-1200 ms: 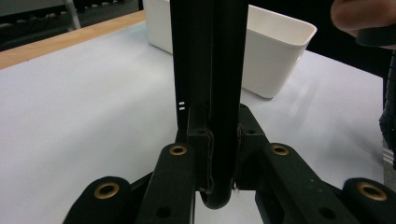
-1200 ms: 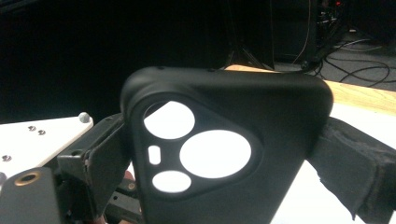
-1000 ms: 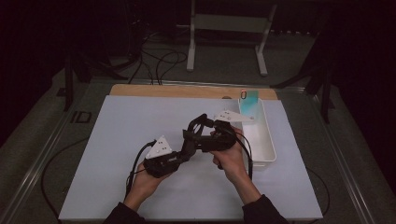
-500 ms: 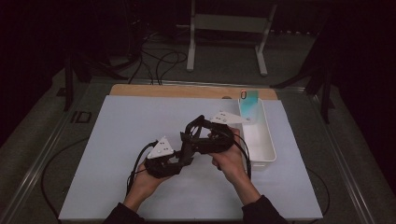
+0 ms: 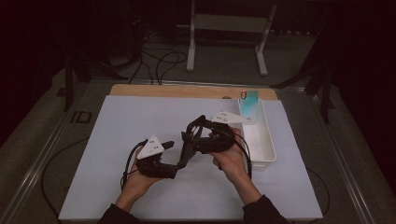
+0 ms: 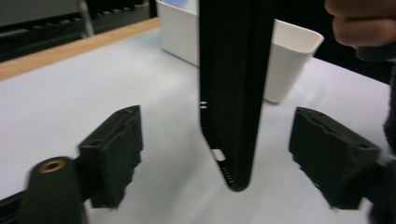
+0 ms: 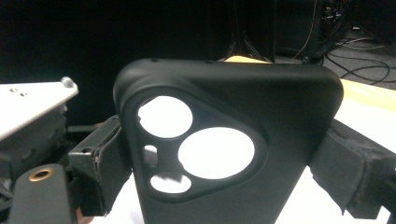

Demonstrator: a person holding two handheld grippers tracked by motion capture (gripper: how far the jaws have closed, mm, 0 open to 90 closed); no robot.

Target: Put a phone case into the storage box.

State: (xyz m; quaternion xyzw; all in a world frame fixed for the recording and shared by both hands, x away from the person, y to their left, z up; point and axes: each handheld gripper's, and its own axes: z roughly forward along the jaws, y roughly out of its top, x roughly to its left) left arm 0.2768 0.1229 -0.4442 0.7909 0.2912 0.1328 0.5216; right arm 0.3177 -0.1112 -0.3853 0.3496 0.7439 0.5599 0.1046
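Since the earlier high view, the left gripper [image 5: 161, 158] has let go: its jaws have just been opening, and they now stand wide apart on either side of the black phone case [image 5: 189, 142] without pressing on it. The case stays between them, its thin edge facing the left gripper view, where it [image 6: 233, 93] hangs as a narrow dark slab with clear gaps to both pads. Its lower end, with a port cutout and small holes, points down toward the white table [image 5: 116, 121].

In the high view the case's long axis runs on a slant, from near-left by the left gripper up to far-right into the right gripper [image 5: 201, 137], held above the middle of the table. The right gripper's jaws are clamped on the case's two long sides. In the right gripper view the case [image 7: 261, 140] shows its back, the camera cutout end away from the jaws.

To the right, a white bin [image 5: 261, 140] sits on the table, near the right hand [image 5: 231, 161].
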